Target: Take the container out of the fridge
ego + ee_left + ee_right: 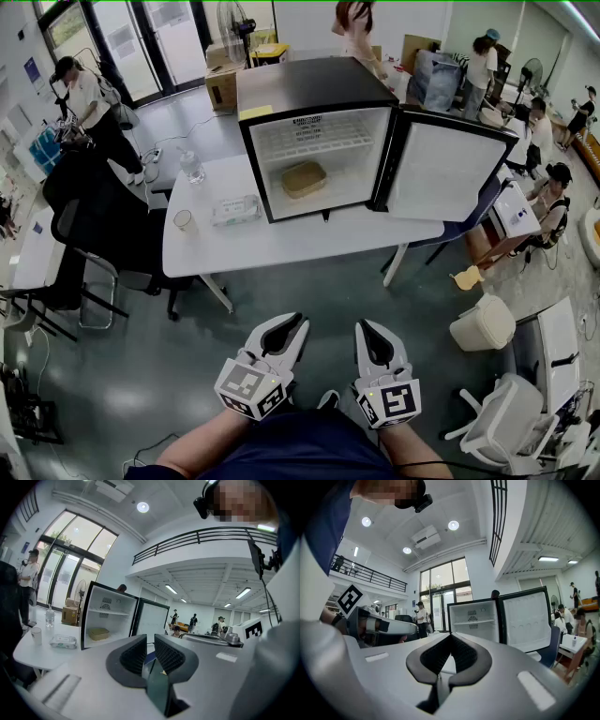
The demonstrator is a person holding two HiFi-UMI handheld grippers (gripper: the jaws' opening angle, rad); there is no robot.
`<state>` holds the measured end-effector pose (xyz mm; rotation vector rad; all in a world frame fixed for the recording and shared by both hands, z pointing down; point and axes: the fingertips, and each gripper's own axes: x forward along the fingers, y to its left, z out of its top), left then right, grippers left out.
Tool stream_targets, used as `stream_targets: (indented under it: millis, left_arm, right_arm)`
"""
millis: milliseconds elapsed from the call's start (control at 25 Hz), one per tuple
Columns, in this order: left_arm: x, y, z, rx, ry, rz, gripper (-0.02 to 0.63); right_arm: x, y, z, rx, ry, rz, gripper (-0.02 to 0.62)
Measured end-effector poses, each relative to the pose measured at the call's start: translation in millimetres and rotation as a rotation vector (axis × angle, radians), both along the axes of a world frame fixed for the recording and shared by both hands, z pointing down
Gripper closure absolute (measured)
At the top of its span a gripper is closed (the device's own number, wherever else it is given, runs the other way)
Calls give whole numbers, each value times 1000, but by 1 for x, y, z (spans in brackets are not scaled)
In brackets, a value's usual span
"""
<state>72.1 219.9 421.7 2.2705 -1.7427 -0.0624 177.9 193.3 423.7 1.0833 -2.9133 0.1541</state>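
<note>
Step in hand is the approach. The door is already open, and nothing has been reached for or gripped.

- White table (281, 246) stands far ahead of the person, well apart from both grippers.
- Black mini fridge (309, 82) stands on the far side of the table. Its door (450, 173) is swung fully open to the right and the white interior is exposed.
- Left gripper (299, 322) is held low and near the person's body. Its jaws are a narrow slit apart with nothing between them.
- Right gripper (361, 326) is just beside it on the right, equally near the body. Its jaws are closed tip to tip and it is empty.
- Tan container (304, 178) sits on the fridge floor under the wire shelf (323, 136). It is left of centre and apart from the walls.
- Left of the fridge on the table are a wipes pack (235, 210), a water bottle (191, 167) and a cup (185, 220). None of them blocks the fridge opening.

The next move probably calls for carrying a gripper forward across the table to the fridge mouth. The jaws need opening much wider on the way, because neither gap would take the container's wall now. The gripper should go in low, below the shelf, and close on the near rim. The open door on the right could crowd the right gripper, so the left looks the easier reach.
</note>
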Motion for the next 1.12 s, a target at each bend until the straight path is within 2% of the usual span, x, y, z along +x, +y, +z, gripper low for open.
stream_targets:
  millis: [200,520,880,1120]
  left_arm:
    - [-19,27,0,-13,10,-32,555]
    - [-71,44,5,-7,34,-79,555]
    - [-129,47,6,26,53,-44,555]
    - [-155,38,21,-2,80,-22,555]
  right_arm:
    - [-8,20,-4,-13,7,10,589]
    - [-46,27,1,-32,16,2,589]
    - [-88,21,-6,-20,11,93,588]
    - [-102,19,-3,-27,52,144,588]
